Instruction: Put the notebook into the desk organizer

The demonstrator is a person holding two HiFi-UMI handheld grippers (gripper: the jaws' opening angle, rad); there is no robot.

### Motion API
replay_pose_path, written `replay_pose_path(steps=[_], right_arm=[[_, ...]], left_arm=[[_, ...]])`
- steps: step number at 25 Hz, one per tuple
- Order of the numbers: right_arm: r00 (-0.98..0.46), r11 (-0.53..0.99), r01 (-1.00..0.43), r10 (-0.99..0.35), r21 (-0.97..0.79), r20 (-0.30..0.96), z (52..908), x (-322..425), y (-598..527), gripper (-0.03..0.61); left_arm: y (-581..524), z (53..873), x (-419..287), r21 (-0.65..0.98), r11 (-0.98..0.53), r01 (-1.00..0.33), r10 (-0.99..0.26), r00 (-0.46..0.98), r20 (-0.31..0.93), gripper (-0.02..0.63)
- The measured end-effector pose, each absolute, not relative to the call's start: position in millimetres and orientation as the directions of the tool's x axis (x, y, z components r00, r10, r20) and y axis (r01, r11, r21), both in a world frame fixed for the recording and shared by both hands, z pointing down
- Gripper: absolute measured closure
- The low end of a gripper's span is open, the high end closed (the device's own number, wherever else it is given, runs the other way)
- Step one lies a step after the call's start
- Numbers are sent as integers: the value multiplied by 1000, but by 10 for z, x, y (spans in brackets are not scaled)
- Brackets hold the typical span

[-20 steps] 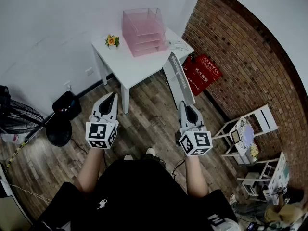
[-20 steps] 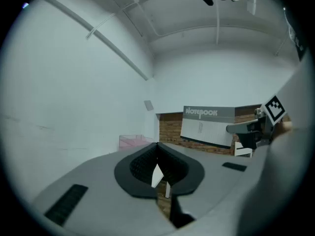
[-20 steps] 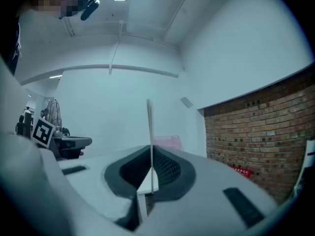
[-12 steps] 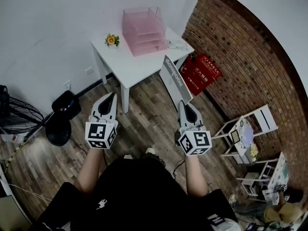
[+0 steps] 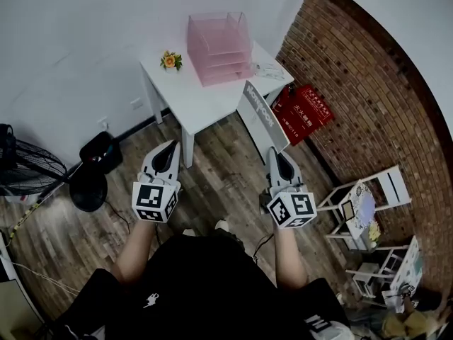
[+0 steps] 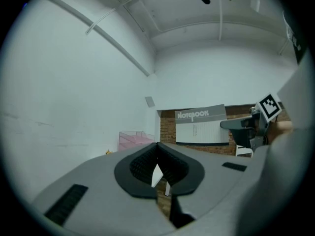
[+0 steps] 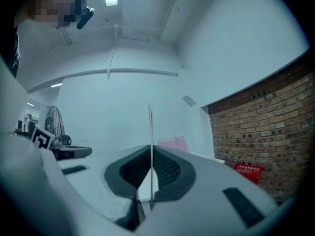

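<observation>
My right gripper [image 5: 274, 152] is shut on the lower edge of a grey and white notebook [image 5: 260, 116], which stands up from its jaws toward the white table [image 5: 185, 99]. In the right gripper view the notebook [image 7: 150, 127] shows edge-on as a thin line clamped between the pads [image 7: 167, 168]. The pink clear desk organizer [image 5: 219, 47] stands at the back of the table, well beyond the notebook. My left gripper [image 5: 170, 146] is level to the left, shut and holding nothing. From the left gripper view the notebook's cover [image 6: 202, 127] is seen beside the organizer [image 6: 134, 140].
A small flower pot [image 5: 169, 60] sits on the table's left corner. A red box [image 5: 306, 112] leans against the brick wall to the right. A fan [image 5: 28, 172] and a black round base [image 5: 88, 190] stand on the wooden floor at left, white chairs [image 5: 361, 197] at right.
The notebook has turned in the right gripper, so more of its cover faces the head camera. Both grippers now sit slightly lower in the head view.
</observation>
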State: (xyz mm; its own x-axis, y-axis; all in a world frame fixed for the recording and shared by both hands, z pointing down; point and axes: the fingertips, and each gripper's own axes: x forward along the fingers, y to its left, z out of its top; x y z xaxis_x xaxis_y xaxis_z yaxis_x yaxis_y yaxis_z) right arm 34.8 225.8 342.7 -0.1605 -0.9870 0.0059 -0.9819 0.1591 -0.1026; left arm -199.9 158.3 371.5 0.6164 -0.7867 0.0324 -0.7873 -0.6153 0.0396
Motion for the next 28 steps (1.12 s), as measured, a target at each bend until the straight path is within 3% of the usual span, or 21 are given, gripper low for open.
replay_pose_path(steps=[14, 28], right_arm=[[-146, 142, -976, -989, -166, 12, 3571, 560, 2027, 568], [-207, 201, -966, -978, -164, 21, 3624, 1266, 1265, 568]], left_arm=[[1368, 3851, -1907, 48, -622, -782, -779, 624, 64, 611], [705, 3887, -1181, 16, -572, -820, -817, 571, 73, 611]])
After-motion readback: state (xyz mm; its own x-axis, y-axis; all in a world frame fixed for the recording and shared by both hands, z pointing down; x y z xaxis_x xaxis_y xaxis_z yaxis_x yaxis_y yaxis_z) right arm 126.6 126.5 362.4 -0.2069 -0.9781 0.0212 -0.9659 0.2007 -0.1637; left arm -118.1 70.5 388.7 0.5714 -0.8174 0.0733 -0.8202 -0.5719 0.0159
